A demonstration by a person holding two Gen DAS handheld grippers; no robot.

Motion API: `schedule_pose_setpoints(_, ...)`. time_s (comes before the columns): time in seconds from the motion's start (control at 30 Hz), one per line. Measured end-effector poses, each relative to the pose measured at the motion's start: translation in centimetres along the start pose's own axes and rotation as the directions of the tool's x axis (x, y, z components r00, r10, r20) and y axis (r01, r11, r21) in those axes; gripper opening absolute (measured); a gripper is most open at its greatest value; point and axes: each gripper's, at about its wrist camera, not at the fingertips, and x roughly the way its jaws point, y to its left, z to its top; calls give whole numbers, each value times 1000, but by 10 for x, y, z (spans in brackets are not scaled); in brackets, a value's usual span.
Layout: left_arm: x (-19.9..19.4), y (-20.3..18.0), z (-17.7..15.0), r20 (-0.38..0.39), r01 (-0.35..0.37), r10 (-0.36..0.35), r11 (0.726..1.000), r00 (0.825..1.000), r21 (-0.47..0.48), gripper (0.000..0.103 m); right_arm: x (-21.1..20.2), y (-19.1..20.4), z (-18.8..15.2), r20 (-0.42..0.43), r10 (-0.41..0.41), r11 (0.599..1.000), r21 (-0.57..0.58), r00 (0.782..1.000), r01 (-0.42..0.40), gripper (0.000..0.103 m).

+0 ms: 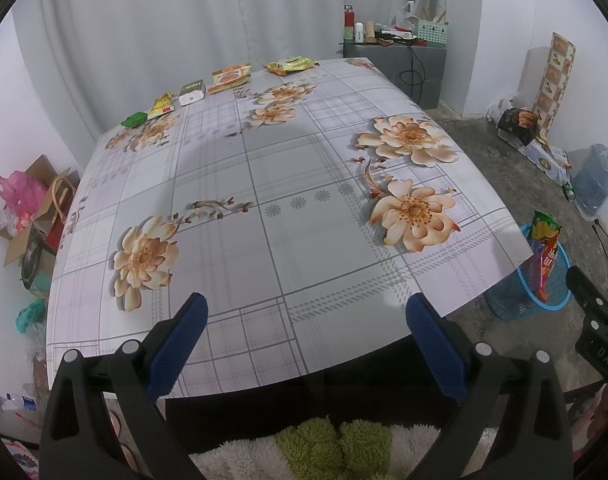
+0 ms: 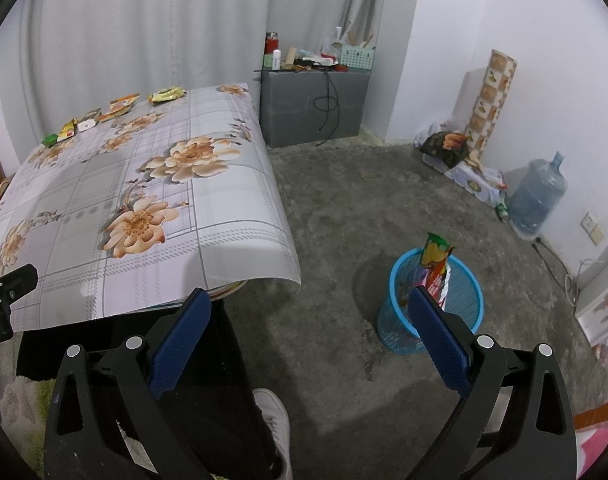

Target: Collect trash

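Observation:
Several pieces of trash lie along the far edge of the flowered table [image 1: 264,200]: a green packet [image 1: 134,119], a yellow wrapper [image 1: 162,105], a white box [image 1: 192,92], an orange packet [image 1: 228,77] and a yellow-green bag [image 1: 292,65]. The same row shows in the right wrist view, from the green packet [image 2: 50,138] to the yellow-green bag [image 2: 167,94]. A blue mesh bin [image 2: 429,308] stands on the floor right of the table and holds tall colourful wrappers [image 2: 433,264]. My left gripper [image 1: 305,314] is open above the table's near edge. My right gripper [image 2: 309,308] is open over the floor, just left of the bin.
A grey cabinet [image 2: 311,108] with bottles and clutter stands at the back. A water jug [image 2: 537,192], boxes and a patterned roll [image 2: 491,104] line the right wall. Cardboard and bags [image 1: 28,208] sit left of the table. A person's shoe [image 2: 274,416] is below the right gripper.

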Motion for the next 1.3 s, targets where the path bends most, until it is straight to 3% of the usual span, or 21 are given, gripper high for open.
schedule_pose_setpoints(1.3,0,1,0,-3,1,-1,1000,1000,-2,97,0,2,2,2,-2,1000,3,1000,2,95)
